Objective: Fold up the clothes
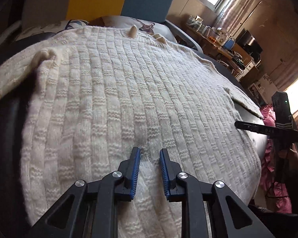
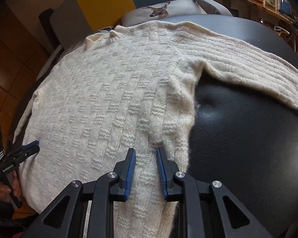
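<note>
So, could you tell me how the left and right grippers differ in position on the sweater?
The left gripper is over the body of the sweater, knit on both sides; the right gripper sits by its side edge, next to bare black leather. Knit ahead of the left lies mostly flat; ahead of the right it wrinkles. Both have knit between blue pads.
</note>
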Tool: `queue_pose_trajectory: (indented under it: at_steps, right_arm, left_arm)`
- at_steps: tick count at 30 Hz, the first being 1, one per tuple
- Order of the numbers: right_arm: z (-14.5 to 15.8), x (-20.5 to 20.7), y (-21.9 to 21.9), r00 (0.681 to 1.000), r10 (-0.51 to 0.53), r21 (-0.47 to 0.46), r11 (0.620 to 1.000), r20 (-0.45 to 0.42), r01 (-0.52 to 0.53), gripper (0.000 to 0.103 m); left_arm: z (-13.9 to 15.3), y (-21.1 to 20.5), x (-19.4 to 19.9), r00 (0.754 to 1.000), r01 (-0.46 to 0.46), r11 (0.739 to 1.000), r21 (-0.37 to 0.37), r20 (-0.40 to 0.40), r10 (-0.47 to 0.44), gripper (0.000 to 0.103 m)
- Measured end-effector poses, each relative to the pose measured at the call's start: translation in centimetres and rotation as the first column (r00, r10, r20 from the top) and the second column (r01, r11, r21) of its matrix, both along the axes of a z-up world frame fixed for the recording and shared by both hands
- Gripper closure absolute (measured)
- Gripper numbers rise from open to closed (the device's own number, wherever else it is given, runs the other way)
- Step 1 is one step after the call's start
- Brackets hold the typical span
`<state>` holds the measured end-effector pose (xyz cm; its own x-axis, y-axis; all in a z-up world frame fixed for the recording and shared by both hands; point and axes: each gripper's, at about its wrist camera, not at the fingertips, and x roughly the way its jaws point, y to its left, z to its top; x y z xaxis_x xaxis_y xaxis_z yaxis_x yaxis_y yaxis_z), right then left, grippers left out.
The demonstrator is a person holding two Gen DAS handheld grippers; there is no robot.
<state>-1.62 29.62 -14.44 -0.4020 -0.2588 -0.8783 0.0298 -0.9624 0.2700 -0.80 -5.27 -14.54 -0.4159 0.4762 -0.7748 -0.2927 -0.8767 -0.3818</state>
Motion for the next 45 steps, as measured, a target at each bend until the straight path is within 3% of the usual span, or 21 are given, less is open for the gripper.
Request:
queue_pose_trajectory:
  at_steps: [3,5,7,9,11,14,17,19,21,25,32,36,38,41,43,45]
  right_arm:
    - [-0.3,0.3,1.0,1.000,-0.032,-0.021,0.999,-0.002,0.031,0.095]
    - [-0.4,0.3,2.1,0.997,-0.078,-0.093,0.993,0.010,0.079,0.095]
    - [0.2,0.6,3.3,0.993,-0.116,-0.178,0.977,0.010,0.116,0.088]
    - [1.3,1.7,5.7,0.979,-0.201,-0.274,0.944,-0.026,0.186,0.080]
    - [2.0,3.2,9.4,0.946,-0.322,-0.397,0.873,-0.034,0.283,0.080]
    - [2.1,5.8,16.3,0.841,-0.541,-0.538,0.704,0.017,0.463,0.079]
    - [1.4,9.1,23.3,0.655,-0.748,-0.611,0.472,0.105,0.636,0.079]
    - [0.8,10.7,27.0,0.541,-0.830,-0.603,0.365,0.134,0.710,0.078]
    - [0.3,11.6,29.9,0.442,-0.885,-0.604,0.274,0.146,0.748,0.076]
    - [-1.2,10.8,33.8,0.338,-0.920,-0.618,0.151,0.197,0.772,0.076]
    - [-3.5,7.2,35.5,0.282,-0.926,-0.627,0.067,0.251,0.776,0.076]
    - [-4.0,6.5,35.8,0.265,-0.934,-0.638,0.056,0.237,0.768,0.076]
    - [-4.1,5.9,35.6,0.265,-0.939,-0.643,0.065,0.220,0.763,0.076]
    - [-3.8,5.0,35.5,0.279,-0.943,-0.629,0.108,0.180,0.770,0.076]
    - [-3.4,4.4,35.5,0.312,-0.937,-0.601,0.160,0.156,0.783,0.076]
    - [-2.9,3.8,35.5,0.339,-0.930,-0.549,0.211,0.141,0.808,0.083]
  left_arm:
    - [-0.3,-0.8,0.6,1.000,-0.029,0.999,0.034,0.007,0.029,0.083]
    - [-0.1,-0.9,0.5,0.999,-0.037,0.998,0.042,0.018,0.036,0.083]
    - [0.6,-0.8,0.1,0.999,-0.040,0.999,0.030,0.017,0.040,0.081]
    - [1.6,-0.5,-0.3,0.999,-0.039,0.999,0.012,-0.010,0.039,0.071]
    - [2.4,-0.3,-0.7,0.998,-0.035,0.999,0.008,-0.043,0.036,0.049]
    - [2.8,0.3,-2.0,0.997,-0.038,0.999,-0.025,-0.061,0.037,0.048]
    - [2.5,0.8,-3.4,0.997,-0.054,0.997,-0.062,-0.051,0.051,0.048]
    - [2.1,1.1,-4.3,0.998,-0.062,0.996,-0.071,-0.039,0.059,0.048]
    - [1.9,1.5,-5.2,0.997,-0.073,0.994,-0.085,-0.026,0.071,0.048]
    - [1.7,2.2,-6.8,0.996,-0.086,0.993,-0.078,-0.003,0.086,0.048]
    - [1.7,3.6,-8.2,0.998,-0.066,0.993,-0.093,0.007,0.067,0.048]
    - [1.5,4.0,-8.6,0.999,-0.049,0.994,-0.101,0.007,0.050,0.048]
    - [1.5,4.0,-8.7,0.999,-0.046,0.994,-0.096,0.008,0.047,0.048]
    - [1.4,3.9,-9.0,0.999,-0.048,0.996,-0.082,0.018,0.050,0.048]
    - [1.4,3.7,-9.3,0.998,-0.050,0.996,-0.071,0.025,0.052,0.048]
    - [1.4,3.7,-9.5,0.998,-0.049,0.997,-0.065,0.032,0.051,0.048]
